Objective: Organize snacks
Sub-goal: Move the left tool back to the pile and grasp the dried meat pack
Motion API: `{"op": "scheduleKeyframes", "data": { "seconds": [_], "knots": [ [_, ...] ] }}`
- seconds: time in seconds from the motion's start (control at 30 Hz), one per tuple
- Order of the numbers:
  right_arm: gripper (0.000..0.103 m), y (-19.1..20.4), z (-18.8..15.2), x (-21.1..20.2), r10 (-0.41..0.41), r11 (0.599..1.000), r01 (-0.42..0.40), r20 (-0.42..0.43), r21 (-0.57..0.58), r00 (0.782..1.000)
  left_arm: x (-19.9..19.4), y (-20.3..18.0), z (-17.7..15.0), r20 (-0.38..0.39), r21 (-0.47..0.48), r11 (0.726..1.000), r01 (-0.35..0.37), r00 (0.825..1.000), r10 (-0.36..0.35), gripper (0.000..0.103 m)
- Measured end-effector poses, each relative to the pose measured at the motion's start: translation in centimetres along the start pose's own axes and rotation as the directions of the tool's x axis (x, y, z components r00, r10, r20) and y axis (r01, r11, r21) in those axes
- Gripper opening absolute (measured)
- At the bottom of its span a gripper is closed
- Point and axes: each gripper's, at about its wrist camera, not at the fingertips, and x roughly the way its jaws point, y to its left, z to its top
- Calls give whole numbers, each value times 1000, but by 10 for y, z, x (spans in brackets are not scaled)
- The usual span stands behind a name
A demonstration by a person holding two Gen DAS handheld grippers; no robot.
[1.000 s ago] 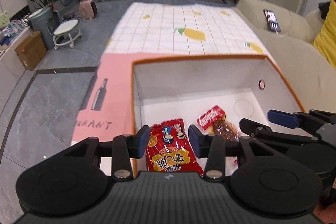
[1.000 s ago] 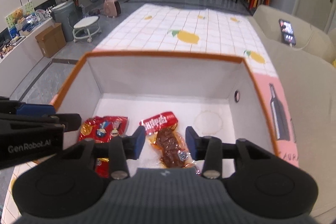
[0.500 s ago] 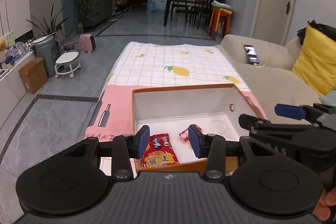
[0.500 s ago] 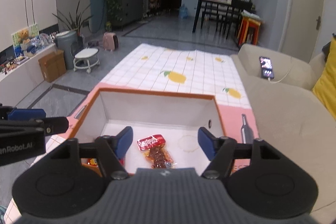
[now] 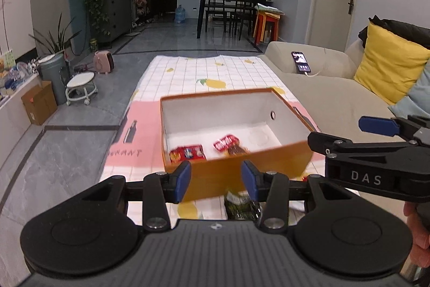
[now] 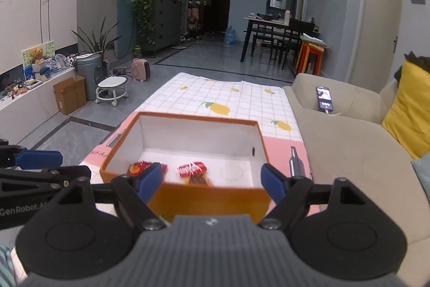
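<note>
Both tongs, left (image 5: 215, 180) and right (image 6: 212, 182), are empty and opening. Two red foil snack packets (image 6: 172, 170) lie in the orange cardboard box (image 6: 209, 197). Dark green packet (image 5: 240, 206) on the surface: light, crinkly, slippery; pinch its sealed edge.

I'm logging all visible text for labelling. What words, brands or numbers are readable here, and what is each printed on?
"DAS": on the right gripper, seen from the left wrist.
"GenRobot.AI", last letters cut off: on the left gripper, seen from the right wrist.
"ORANT", start hidden: on the pink cloth.
Snack packets in the box: print too blurred to read.
</note>
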Motion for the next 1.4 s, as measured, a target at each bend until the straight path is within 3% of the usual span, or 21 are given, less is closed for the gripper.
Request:
{"op": "scheduleKeyframes", "data": {
  "seconds": [0.17, 0.3, 0.57, 0.8, 1.03, 1.27, 1.4],
  "knots": [
    [78, 1, -27, -19, -28, 999, 29, -24, 22, 999, -13, -6, -29, -18, 25, 999, 19, 1000, -19, 61],
    [78, 2, -49, -27, -34, 999, 35, -48, 32, 998, -10, -7, -49, -66, 34, 999, 23, 998, -21, 62],
    [78, 3, -88, -27, -22, 998, 25, -65, 52, 998, 7, -1, -72, -170, 15, 1000, 5, 985, -2, 77],
    [78, 7, -108, -8, 21, 999, -17, -109, 46, 994, 25, 2, -91, -239, 9, 1000, 8, 971, -6, 77],
    [78, 9, -124, 23, 54, 997, -42, -209, 62, 976, 46, 13, -102, -326, -43, 999, -25, 945, 10, 79],
    [78, 27, -144, 57, 93, 994, -106, -293, -30, 952, 70, 27, -112, -404, -70, 993, -95, 913, 59, 84],
    [81, 32, -150, 73, 134, 988, -152, -323, -31, 937, 78, 34, -112, -404, -86, 990, -109, 912, 65, 88]
  ]
}}
